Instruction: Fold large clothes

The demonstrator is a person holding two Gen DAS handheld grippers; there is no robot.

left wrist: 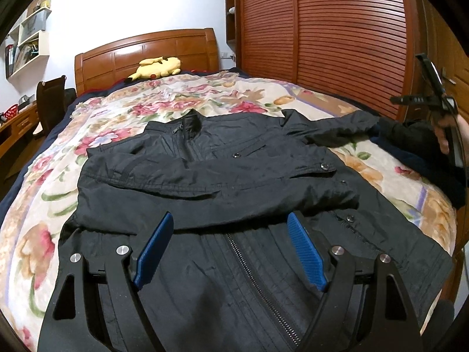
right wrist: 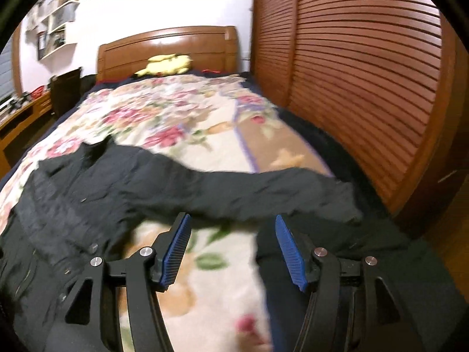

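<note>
Left gripper [left wrist: 230, 252], jaws spread and holding nothing, above the black jacket [left wrist: 222, 173] lying on the floral bedspread [left wrist: 44, 205]. Right gripper [right wrist: 233, 252], likewise released, near the outstretched sleeve [right wrist: 263, 187]; bare bedspread beyond; wardrobe [right wrist: 366, 88] flanks the bed's right edge.
</note>
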